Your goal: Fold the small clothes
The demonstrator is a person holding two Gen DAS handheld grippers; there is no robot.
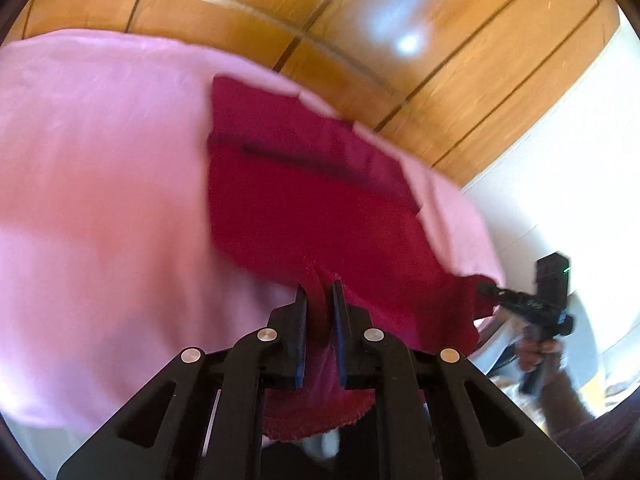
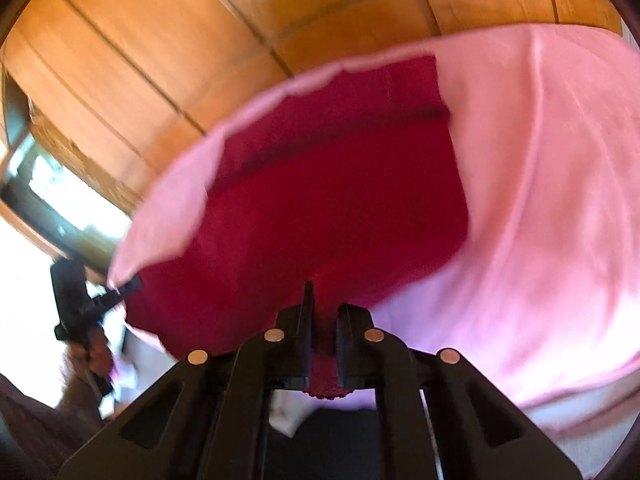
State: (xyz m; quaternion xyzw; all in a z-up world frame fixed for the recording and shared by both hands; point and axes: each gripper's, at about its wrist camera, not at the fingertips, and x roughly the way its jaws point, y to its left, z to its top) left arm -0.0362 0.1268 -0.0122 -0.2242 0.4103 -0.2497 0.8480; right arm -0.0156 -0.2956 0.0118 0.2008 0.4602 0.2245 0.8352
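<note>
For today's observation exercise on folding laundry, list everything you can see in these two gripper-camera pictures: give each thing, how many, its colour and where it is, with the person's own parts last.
Red cloth: one, dark red, lying on the pink sheet, its near edge pinched at two points.
Pink sheet: one, pale pink, spread under the red cloth.
Wooden panels: several, glossy orange-brown with dark seams, beyond the sheet.
White surface: one, white, at the right edge of the left wrist view; what it is cannot be told.
Left gripper: one, black, shut on the red cloth.
Right gripper: one, black, shut on the red cloth.
Hand: one shows in each view, blurred, holding the other gripper's handle.
</note>
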